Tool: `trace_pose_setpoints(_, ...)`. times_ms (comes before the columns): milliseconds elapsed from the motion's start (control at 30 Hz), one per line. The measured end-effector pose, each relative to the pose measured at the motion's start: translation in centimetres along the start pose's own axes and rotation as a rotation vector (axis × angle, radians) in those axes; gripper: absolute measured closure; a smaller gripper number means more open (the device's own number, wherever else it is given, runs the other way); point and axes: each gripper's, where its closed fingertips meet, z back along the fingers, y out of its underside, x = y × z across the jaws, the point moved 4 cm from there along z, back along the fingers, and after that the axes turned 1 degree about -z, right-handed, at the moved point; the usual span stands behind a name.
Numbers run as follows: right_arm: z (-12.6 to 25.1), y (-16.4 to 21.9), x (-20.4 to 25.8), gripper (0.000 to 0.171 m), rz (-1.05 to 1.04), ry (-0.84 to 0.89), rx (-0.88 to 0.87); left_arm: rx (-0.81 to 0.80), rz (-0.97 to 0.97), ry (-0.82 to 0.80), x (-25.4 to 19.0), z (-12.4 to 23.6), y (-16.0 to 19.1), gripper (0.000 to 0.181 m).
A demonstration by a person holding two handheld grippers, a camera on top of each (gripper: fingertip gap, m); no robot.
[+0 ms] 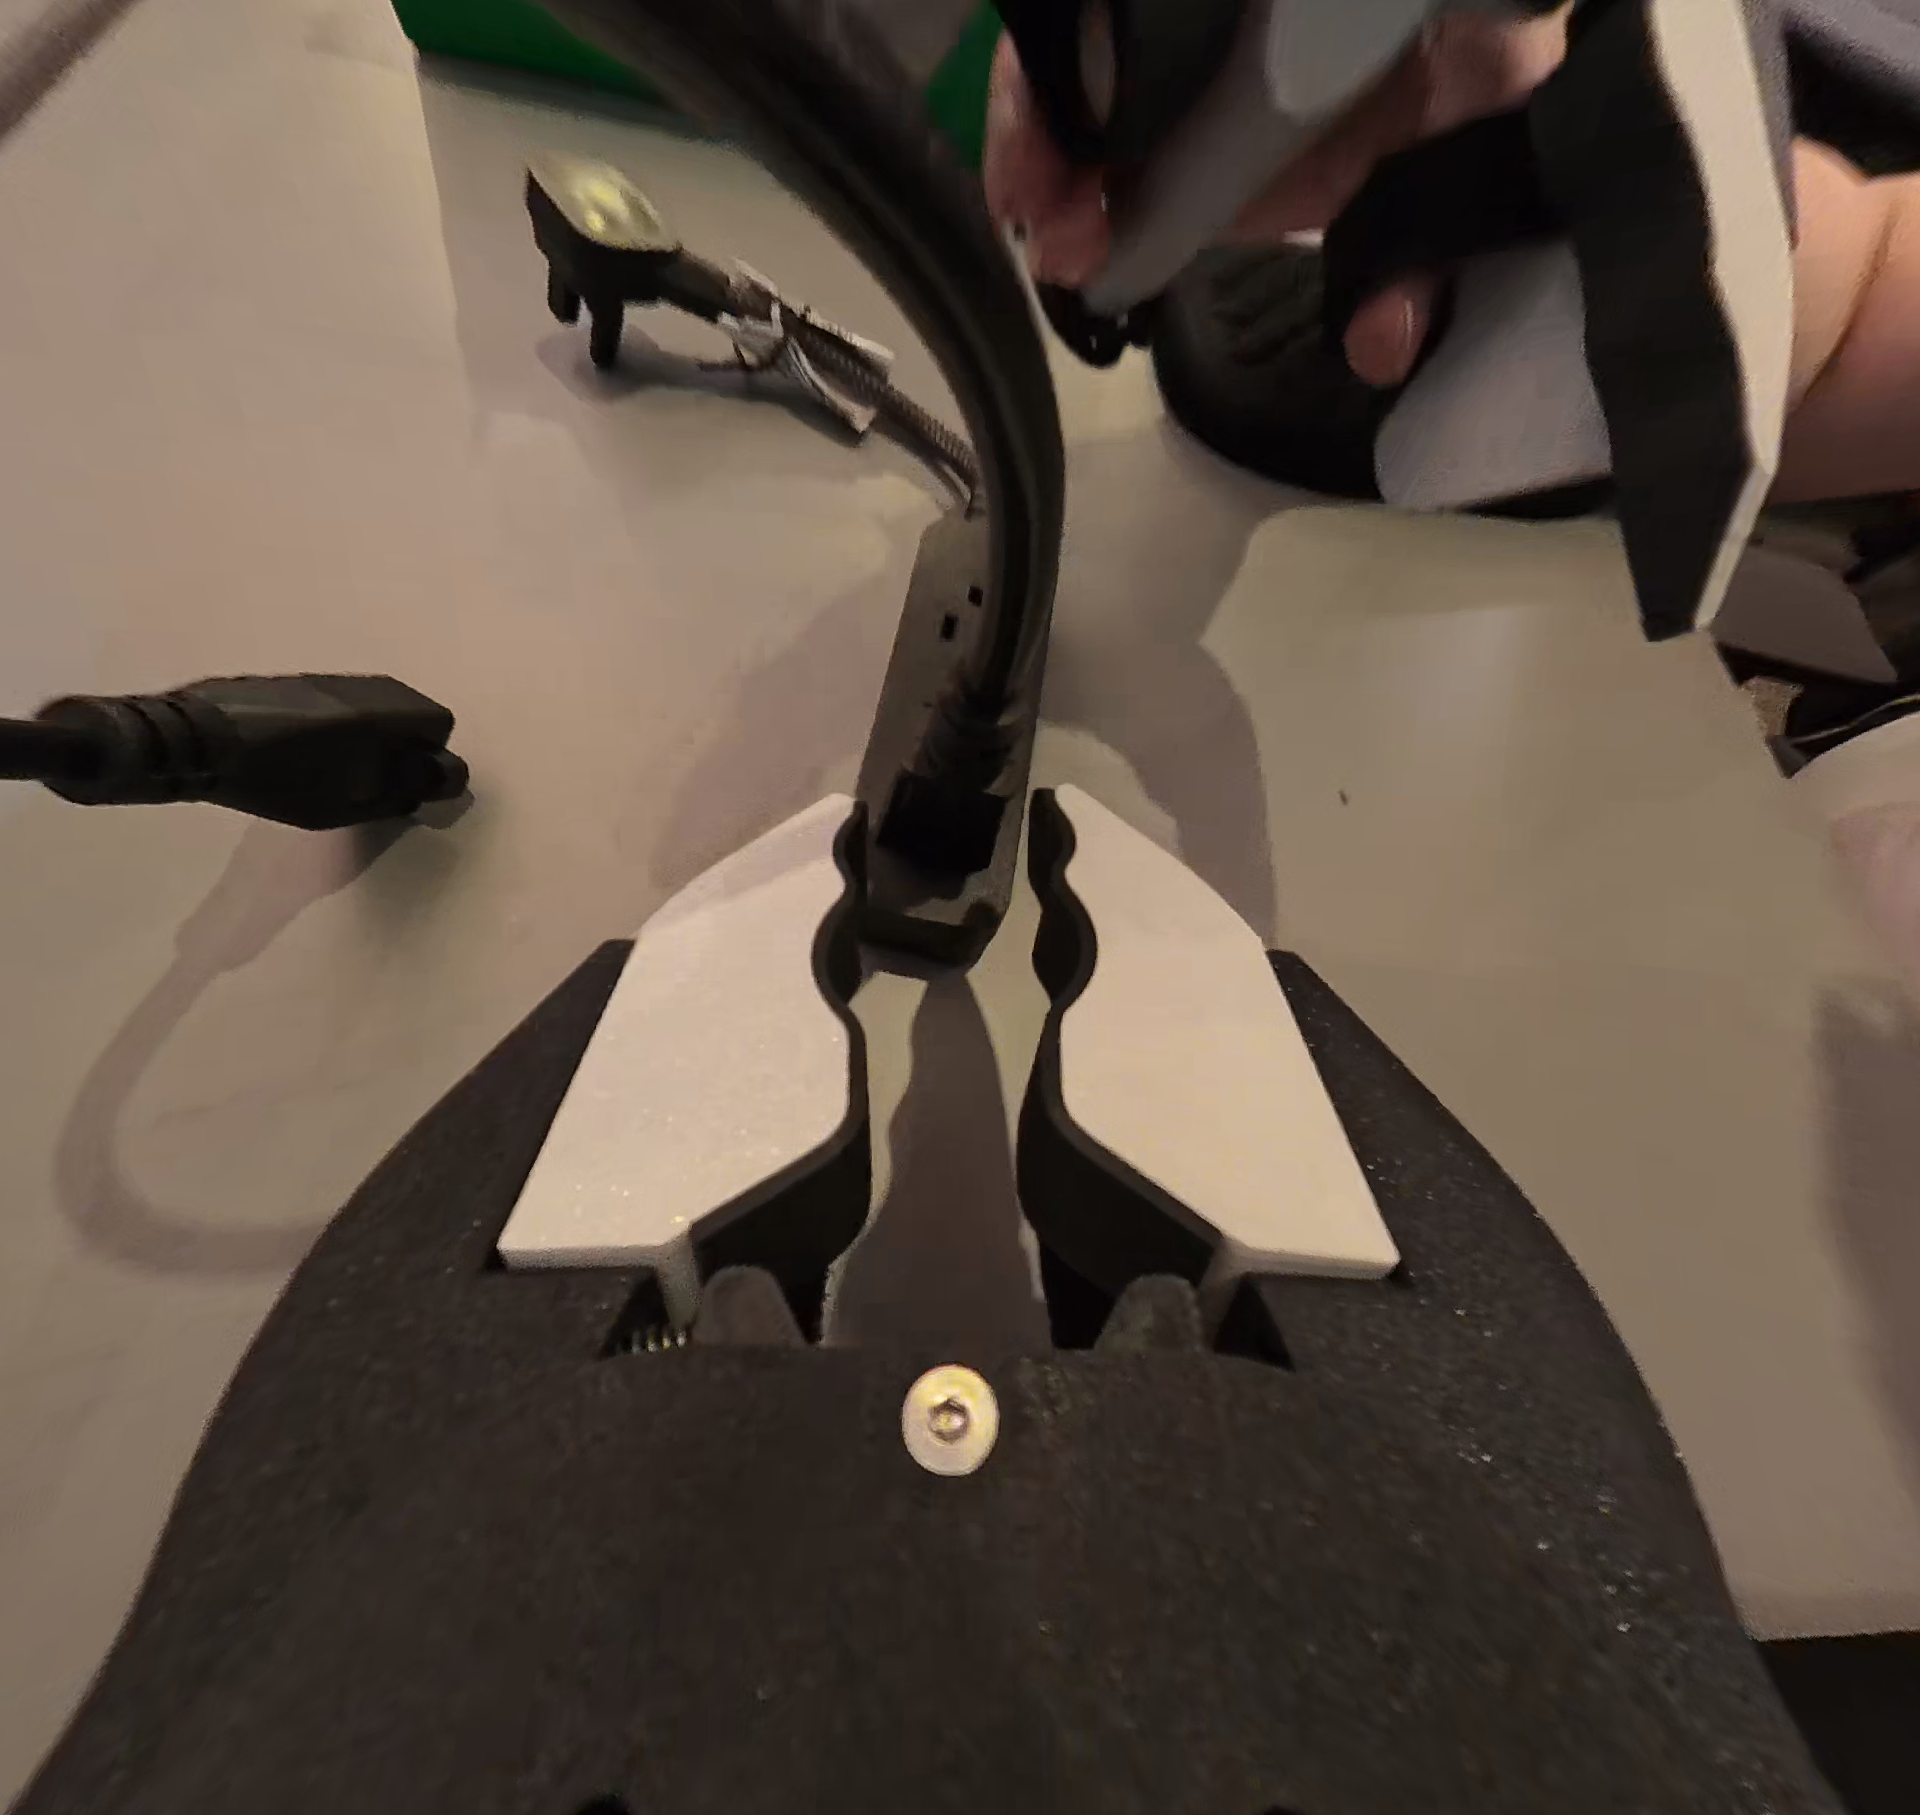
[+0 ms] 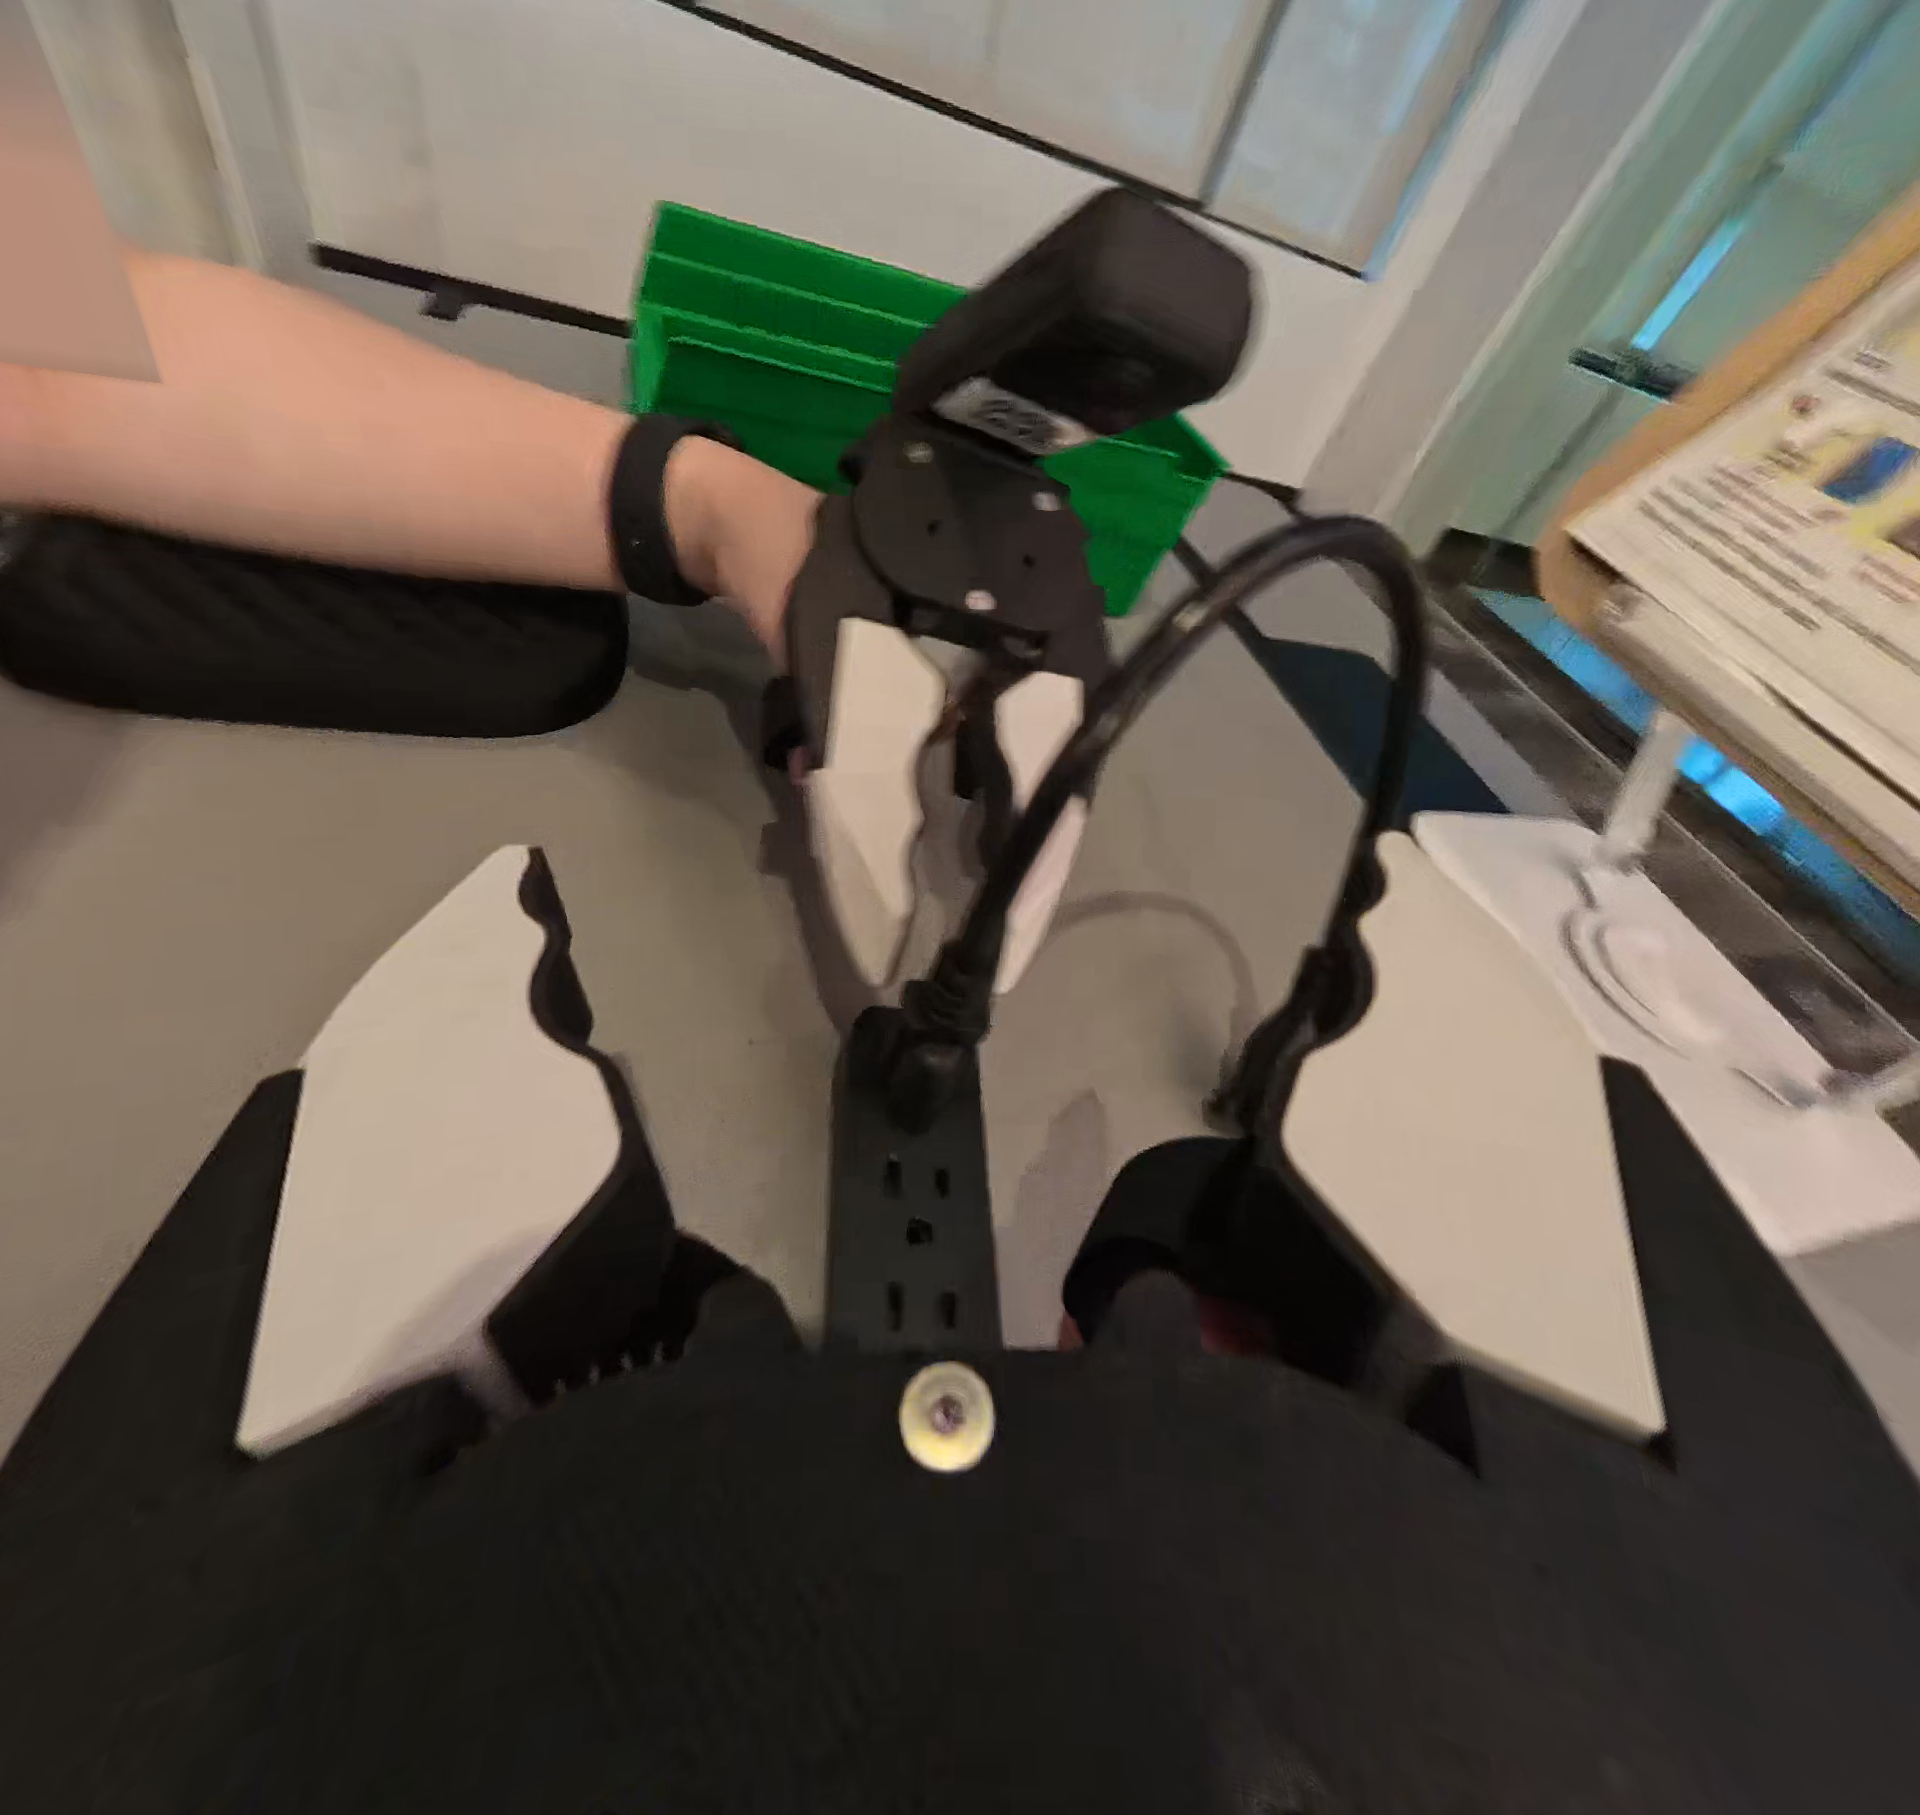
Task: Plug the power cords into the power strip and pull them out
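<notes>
A black power strip (image 1: pixel 940 622) lies on the grey table (image 1: pixel 312 415), running away from me. My left gripper (image 1: pixel 940 830) is shut on its near end. One black power cord plug (image 1: pixel 961 757) sits in the strip's socket, and its cord arches upward. In the right wrist view the strip (image 2: pixel 914 1225) lies between the wide-open fingers of my right gripper (image 2: pixel 951 866), with the plug (image 2: pixel 920 1059) just ahead and the cord looping over to the right finger (image 2: pixel 1455 1194). A second black cord plug (image 1: pixel 291 747) lies loose on the table at left. The left gripper (image 2: pixel 961 892) shows at the strip's far end.
The strip's own plug on a braided cable (image 1: pixel 603 238) lies farther back. A green bin (image 2: pixel 790 331) stands behind. A person's arm (image 2: pixel 364 435) with a black wristband reaches in from the left. A board with papers (image 2: pixel 1766 518) and a white box (image 2: pixel 1558 934) are at right. The grippers' ends are close to 8 cm from one another.
</notes>
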Motion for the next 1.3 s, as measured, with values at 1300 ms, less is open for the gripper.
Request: trace_pose_setpoints(1300, -5.5, 5.0, 10.9, 0.035, -0.082, -0.493, 0.391, -0.388, -0.122, -0.015, -1.9, 7.6, -6.1, 0.149)
